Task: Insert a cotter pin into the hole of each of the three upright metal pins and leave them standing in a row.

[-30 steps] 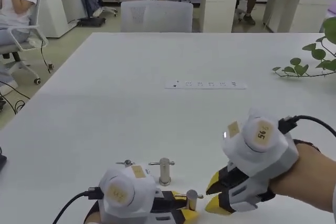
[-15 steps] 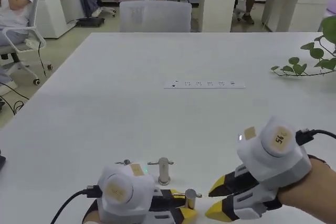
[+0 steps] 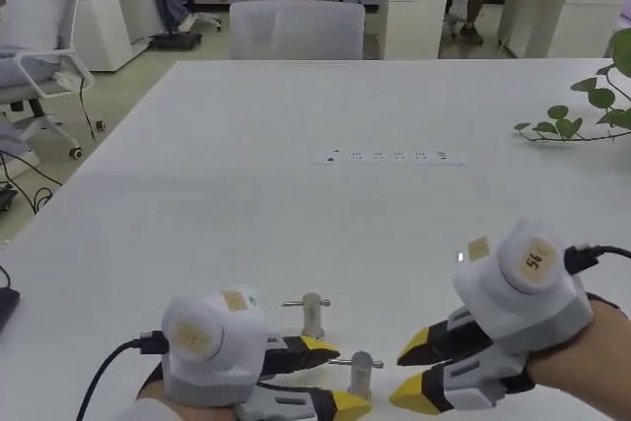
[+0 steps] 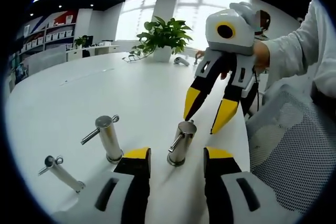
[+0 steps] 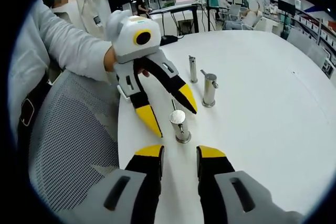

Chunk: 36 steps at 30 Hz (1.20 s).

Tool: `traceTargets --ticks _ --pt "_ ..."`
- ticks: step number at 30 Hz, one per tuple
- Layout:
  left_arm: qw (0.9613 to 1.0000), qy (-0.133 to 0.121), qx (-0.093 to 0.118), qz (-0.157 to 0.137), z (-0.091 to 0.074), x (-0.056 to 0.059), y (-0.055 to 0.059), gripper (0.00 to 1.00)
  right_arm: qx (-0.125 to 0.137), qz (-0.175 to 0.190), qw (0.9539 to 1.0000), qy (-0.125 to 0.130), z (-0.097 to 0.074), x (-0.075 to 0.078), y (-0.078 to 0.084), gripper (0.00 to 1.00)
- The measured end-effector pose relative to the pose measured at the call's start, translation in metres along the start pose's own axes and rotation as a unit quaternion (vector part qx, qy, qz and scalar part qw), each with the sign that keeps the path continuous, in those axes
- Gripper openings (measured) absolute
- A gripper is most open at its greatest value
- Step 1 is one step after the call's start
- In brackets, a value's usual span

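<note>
While my left fingers and right fingers both stand apart and empty, the nearest pin stands on the worktop just ahead, between them. A careless sideways nudge could topple it.

head view: leftmost pin lost behind left gripper, 7 o'clock | plant clipped off, 3 o'clock edge
</note>
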<state>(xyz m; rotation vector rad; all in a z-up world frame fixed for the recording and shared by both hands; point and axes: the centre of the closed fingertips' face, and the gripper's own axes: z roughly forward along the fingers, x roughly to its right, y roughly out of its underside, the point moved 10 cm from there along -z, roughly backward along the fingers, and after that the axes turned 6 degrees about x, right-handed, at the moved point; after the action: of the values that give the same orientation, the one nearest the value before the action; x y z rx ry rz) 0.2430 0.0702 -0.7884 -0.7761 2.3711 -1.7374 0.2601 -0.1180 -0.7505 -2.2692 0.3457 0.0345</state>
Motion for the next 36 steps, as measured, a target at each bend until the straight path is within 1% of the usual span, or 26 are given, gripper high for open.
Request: traceTargets --ticks 3,5,7,8,11,14,17,18,20,22,25,28,31,36 --pt "0.9998 0.014 -0.009 -0.003 -0.011 0.004 0.0 0.39 0.003 0.004 1.0 0.001 0.001 -0.001 0.001 0.28" --pt "0.9998 0.018 -0.012 0.0 -0.019 0.006 0.0 0.42 0.005 0.006 1.0 0.001 0.001 -0.001 0.002 0.28" --pt "0.9997 0.019 -0.012 0.0 -0.026 0.006 -0.001 0.44 0.007 0.007 0.9999 0.002 0.002 -0.002 0.002 0.29" --pt "0.9997 0.022 -0.008 -0.004 -0.032 0.006 -0.003 0.45 0.008 0.008 0.9999 0.003 0.002 -0.002 0.002 0.3" --pt "0.9999 0.013 -0.006 -0.005 -0.044 0.004 -0.005 0.51 0.01 0.011 0.9999 0.004 0.003 -0.002 0.003 0.31" --pt "1.0 0.003 -0.003 -0.005 -0.06 0.004 -0.008 0.52 0.012 0.013 0.9998 0.003 0.004 -0.003 0.004 0.32" --pt "1.0 -0.008 -0.003 -0.005 -0.071 0.004 -0.009 0.53 0.013 0.013 0.9998 0.002 0.006 -0.004 0.004 0.32" --pt "0.9998 -0.016 0.0 -0.007 -0.076 0.003 -0.009 0.54 0.013 0.014 0.9998 0.002 0.008 -0.005 0.004 0.33" --pt "0.9996 -0.023 0.007 -0.015 -0.082 0.005 -0.01 0.56 0.013 0.013 0.9998 0.001 0.01 -0.006 0.004 0.34" --pt "0.9993 -0.032 0.011 -0.013 -0.087 0.006 -0.011 0.58 0.014 0.013 0.9998 0.0 0.013 -0.007 0.004 0.34" --pt "0.9991 -0.042 0.008 -0.009 -0.093 0.011 -0.011 0.6 0.017 0.012 0.9998 -0.002 0.018 -0.008 0.003 0.35" --pt "0.9988 -0.046 0.009 -0.009 -0.097 0.014 -0.011 0.63 0.02 0.011 0.9997 -0.002 0.022 -0.009 0.002 0.36" --pt "0.9984 -0.052 0.017 -0.012 -0.1 0.018 -0.012 0.66 0.026 0.013 0.9996 0.003 0.026 -0.007 0.001 0.36" --pt "0.9973 -0.068 0.026 -0.014 -0.103 0.018 -0.011 0.71 0.042 0.017 0.9989 0.008 0.032 -0.007 -0.002 0.37"
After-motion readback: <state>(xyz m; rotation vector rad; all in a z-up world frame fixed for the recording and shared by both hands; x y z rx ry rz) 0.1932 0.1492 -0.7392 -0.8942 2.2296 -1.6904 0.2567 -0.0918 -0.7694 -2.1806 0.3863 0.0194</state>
